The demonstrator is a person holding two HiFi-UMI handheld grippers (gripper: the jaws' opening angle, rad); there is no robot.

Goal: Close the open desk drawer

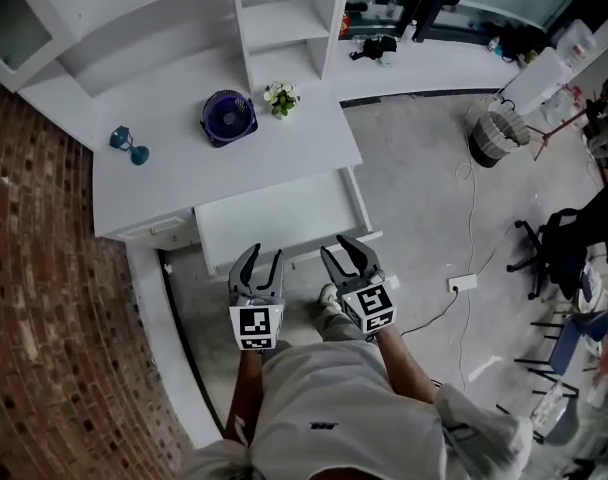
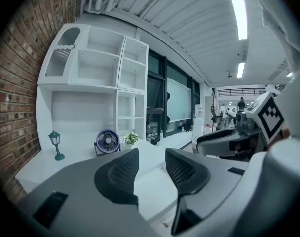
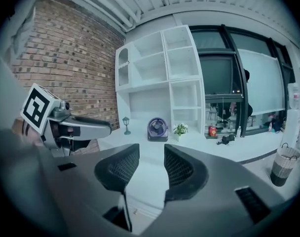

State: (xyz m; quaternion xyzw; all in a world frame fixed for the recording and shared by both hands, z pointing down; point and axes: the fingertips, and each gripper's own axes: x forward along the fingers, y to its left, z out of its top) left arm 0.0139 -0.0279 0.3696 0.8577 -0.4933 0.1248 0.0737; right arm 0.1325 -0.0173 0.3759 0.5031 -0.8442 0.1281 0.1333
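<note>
The task is judged to be barely begun: under the right half of the white desk [image 1: 174,183], the drawer [image 1: 279,218] is seen pulled well out toward the near side, and no part of the closing push has yet been made. The whole push toward the far side is left to do. The drawer's inside is shown as a bare white floor, with nothing lying in it. At the desk's far side, a white shelf unit [image 1: 284,23] is set, and its open compartments are seen empty. On the floor well to the right, a dark bin [image 1: 496,136] is stood; what it holds cannot be told. The left gripper [image 1: 262,256] and the right gripper [image 1: 342,250] are held side by side at the drawer's near edge, both pointed toward it. Whether that edge is touched cannot be told. The jaws of each are spread apart, and nothing is held between them. On the desk top, a purple fan [image 1: 228,116] is placed, a small plant [image 1: 281,96] just to its right, and a teal lantern [image 1: 129,144] further left.
</note>
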